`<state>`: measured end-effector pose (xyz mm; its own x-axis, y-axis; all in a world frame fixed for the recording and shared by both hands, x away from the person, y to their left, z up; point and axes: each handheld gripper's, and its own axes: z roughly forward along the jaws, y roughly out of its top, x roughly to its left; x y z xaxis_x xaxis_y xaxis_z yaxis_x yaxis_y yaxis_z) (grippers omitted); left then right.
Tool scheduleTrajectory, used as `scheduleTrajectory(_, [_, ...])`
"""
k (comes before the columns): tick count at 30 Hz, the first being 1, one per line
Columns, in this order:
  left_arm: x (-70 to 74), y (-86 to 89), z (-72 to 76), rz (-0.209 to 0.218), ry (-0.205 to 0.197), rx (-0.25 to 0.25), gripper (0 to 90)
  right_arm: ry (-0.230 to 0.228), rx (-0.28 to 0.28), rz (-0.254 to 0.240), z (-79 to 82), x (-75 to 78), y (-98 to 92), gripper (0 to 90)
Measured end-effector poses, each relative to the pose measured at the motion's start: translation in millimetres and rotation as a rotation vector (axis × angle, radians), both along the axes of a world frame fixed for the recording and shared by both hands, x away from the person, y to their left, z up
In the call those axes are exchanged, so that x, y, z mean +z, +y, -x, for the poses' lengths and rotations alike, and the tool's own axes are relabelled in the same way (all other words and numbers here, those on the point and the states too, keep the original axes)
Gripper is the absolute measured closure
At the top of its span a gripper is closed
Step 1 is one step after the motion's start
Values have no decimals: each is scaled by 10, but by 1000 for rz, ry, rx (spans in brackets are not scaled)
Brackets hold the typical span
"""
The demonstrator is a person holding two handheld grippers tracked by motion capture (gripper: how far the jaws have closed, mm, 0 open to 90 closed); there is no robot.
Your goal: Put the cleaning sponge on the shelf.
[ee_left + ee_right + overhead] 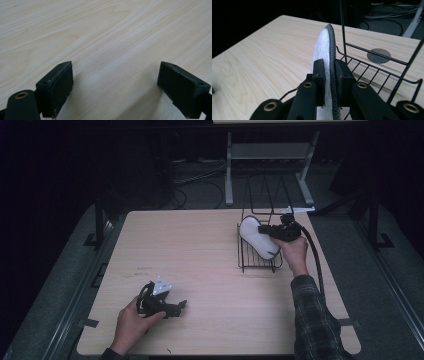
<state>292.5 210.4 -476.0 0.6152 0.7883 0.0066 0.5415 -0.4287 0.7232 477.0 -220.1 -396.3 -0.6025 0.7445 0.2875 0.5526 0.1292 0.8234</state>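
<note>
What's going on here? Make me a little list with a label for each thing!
table: light wood top, mostly bare
rack: black wire rack at the table's far right
white thing: flat white pad with a dark rim, held on edge over the rack
right gripper: jaws shut on the pad's edge
left gripper: jaws wide apart, nothing between them, low over the table's near left
hands: one on each gripper; plaid sleeve on the right arm
</note>
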Motion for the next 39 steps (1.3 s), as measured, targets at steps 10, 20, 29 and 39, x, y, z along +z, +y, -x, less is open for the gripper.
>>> scheduleTrajectory(10, [0, 0, 0, 1, 1, -1, 125, 3, -29, 68, -84, -85, 15, 763])
scheduleTrajectory(20, [0, 0, 0, 1, 1, -1, 125, 5, -84, 105, -138, -167, -35, 663])
scheduleTrajectory(29, [-1, -1, -1, 1, 1, 0, 125, 30, -132, 119, -158, -288, -90, 524])
scheduleTrajectory(39, [-1, -1, -1, 1, 1, 0, 125, 5, -102, 135, 65, -204, -232, 843])
